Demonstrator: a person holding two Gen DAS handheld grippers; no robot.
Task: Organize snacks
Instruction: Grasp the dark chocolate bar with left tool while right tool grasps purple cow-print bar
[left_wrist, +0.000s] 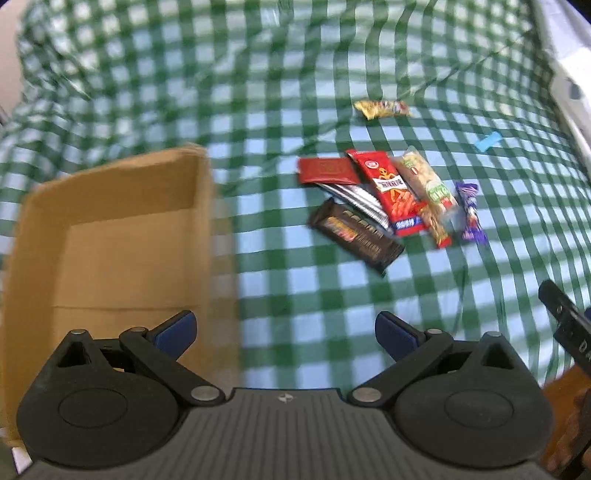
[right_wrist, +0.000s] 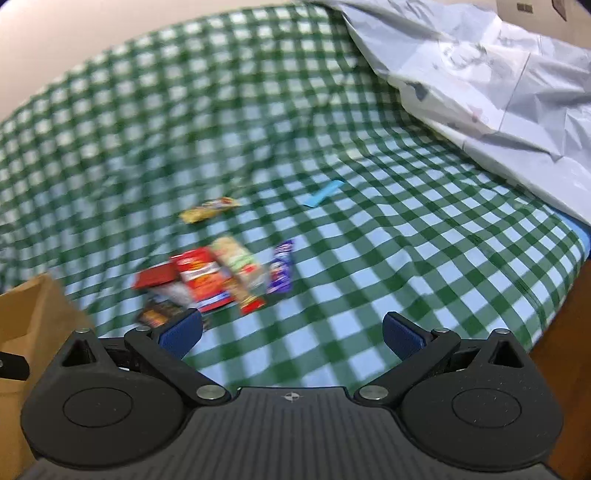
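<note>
Several snack packets lie in a pile on the green checked cloth: a dark brown bar, a silver packet, a flat red packet, a red stick-snack packet, a nut bar and a purple candy. A yellow packet and a blue strip lie apart beyond. An open cardboard box stands left of the pile. My left gripper is open and empty, near the box's right wall. My right gripper is open and empty, short of the pile.
A crumpled pale blue-white sheet covers the far right. The cloth's right edge drops to a wooden side. The box corner shows at the left of the right wrist view. The other gripper's black tip shows at the right edge.
</note>
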